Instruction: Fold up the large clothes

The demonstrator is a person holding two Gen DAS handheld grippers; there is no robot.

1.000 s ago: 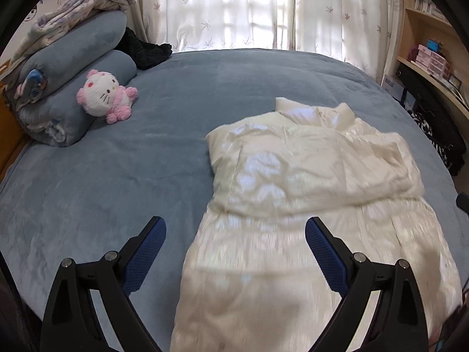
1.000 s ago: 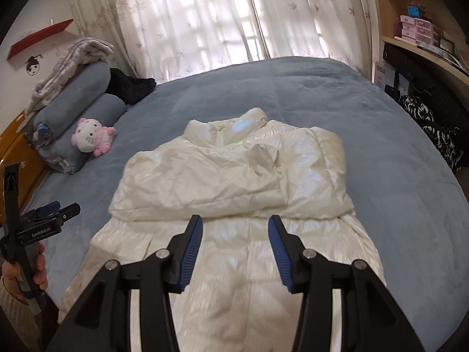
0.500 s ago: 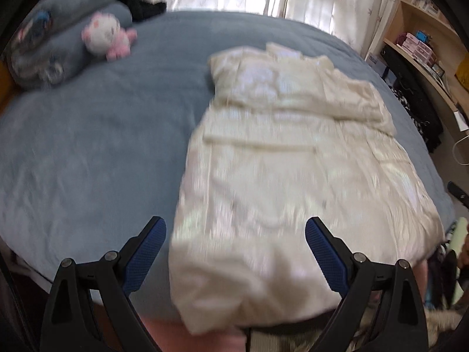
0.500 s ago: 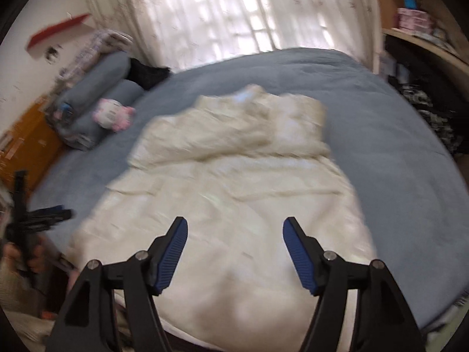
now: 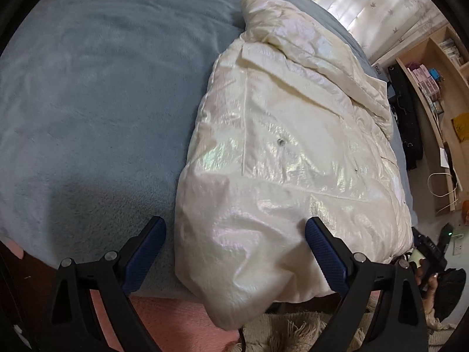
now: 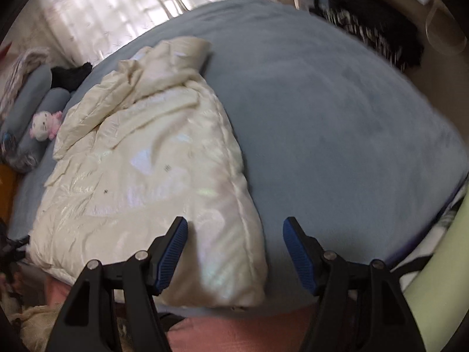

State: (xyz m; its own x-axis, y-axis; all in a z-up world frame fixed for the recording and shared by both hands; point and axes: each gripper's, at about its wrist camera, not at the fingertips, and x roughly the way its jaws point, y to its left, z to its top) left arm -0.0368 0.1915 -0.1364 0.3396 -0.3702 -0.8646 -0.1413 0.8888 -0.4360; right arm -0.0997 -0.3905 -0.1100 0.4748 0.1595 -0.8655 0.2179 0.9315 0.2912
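A shiny cream puffer coat [image 5: 287, 152] lies lengthwise on the blue-grey bed [image 5: 96, 111], sleeves folded across its upper part, hem hanging over the near edge. My left gripper [image 5: 234, 252] is open over the hem's left corner, which bulges between the blue pads without touching them. In the right wrist view the coat [image 6: 152, 170] fills the left half. My right gripper [image 6: 234, 249] is open over the hem's right corner, its left pad in front of the fabric, its right pad over bare bedcover. The right gripper and hand [image 5: 431, 255] show at the left view's right edge.
Rolled grey bedding [image 6: 32, 102] and a pink-and-white plush cat [image 6: 44, 124] lie at the bed's far left. A pink bed base [image 6: 234, 331] runs under the near edge. Wooden shelves [image 5: 439, 88] with boxes and dark clothes stand to the right. A shaggy rug [image 5: 293, 331] lies below.
Both grippers dropped and came back from the coat's middle to its hem at the near bed edge, tilting downward. The right jaws spread wider. The coat has not moved.
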